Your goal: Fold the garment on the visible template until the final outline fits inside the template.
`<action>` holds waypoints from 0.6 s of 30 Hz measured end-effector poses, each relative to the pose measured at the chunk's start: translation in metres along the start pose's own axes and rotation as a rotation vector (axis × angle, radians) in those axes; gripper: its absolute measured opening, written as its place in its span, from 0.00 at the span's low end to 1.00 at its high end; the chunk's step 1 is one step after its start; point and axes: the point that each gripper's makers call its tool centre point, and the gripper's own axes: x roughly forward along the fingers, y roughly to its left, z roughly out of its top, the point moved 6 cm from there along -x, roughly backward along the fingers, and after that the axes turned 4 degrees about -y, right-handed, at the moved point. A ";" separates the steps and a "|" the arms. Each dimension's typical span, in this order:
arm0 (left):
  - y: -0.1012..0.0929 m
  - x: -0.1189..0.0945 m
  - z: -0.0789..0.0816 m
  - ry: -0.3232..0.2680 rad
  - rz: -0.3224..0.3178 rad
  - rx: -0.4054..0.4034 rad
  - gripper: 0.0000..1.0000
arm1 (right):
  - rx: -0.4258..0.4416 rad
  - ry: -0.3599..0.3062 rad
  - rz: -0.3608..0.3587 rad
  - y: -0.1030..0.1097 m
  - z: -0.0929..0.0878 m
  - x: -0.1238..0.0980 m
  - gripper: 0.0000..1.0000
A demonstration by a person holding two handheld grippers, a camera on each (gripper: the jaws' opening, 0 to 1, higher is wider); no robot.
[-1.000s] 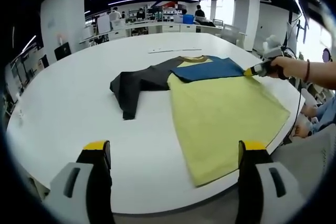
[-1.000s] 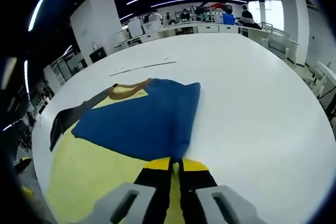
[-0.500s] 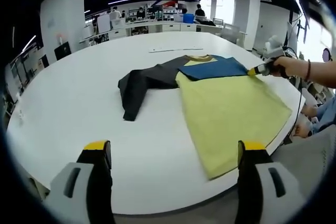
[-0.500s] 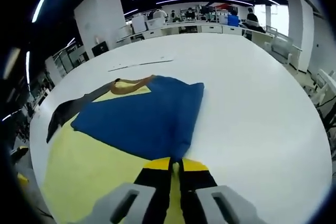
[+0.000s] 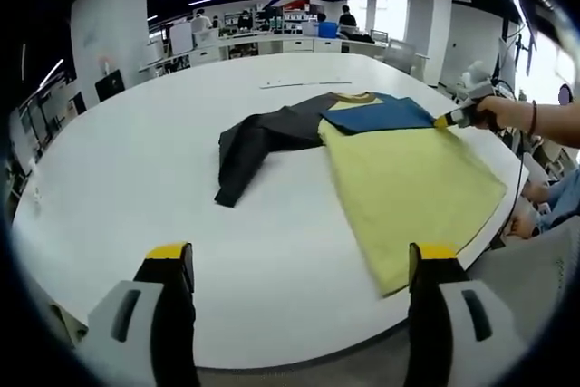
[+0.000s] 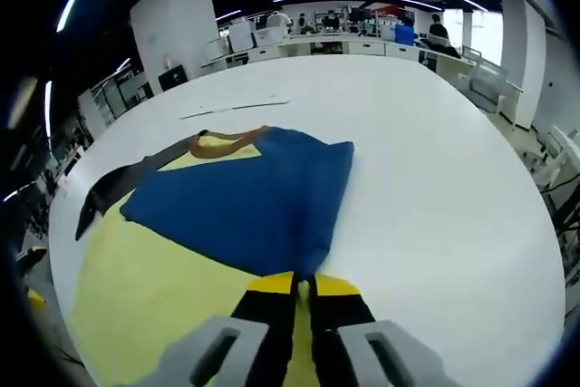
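White round table [image 5: 118, 178]; beyond its far edge, white desks [image 5: 272, 43] with seated people [image 5: 344, 17]; white pillar [image 5: 107, 29] left.

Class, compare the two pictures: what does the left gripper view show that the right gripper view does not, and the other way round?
Left gripper view: the left gripper with its jaws wide apart, and the person's hand holding the right gripper at the blue sleeve. Right gripper view: up close, that gripper's jaws shut on the sleeve's edge. Both: the yellow shirt, its dark sleeve and the white table.
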 end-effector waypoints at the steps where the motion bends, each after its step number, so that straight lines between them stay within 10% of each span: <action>1: 0.001 0.000 0.000 0.000 0.001 -0.001 0.96 | 0.001 0.000 -0.002 -0.001 0.000 0.000 0.01; 11: 0.003 0.001 0.001 -0.006 0.006 0.011 0.94 | -0.034 -0.010 0.022 -0.003 -0.001 -0.002 0.04; 18: 0.009 0.002 0.003 -0.020 0.020 0.012 0.91 | -0.026 -0.119 0.110 0.003 0.009 -0.008 0.37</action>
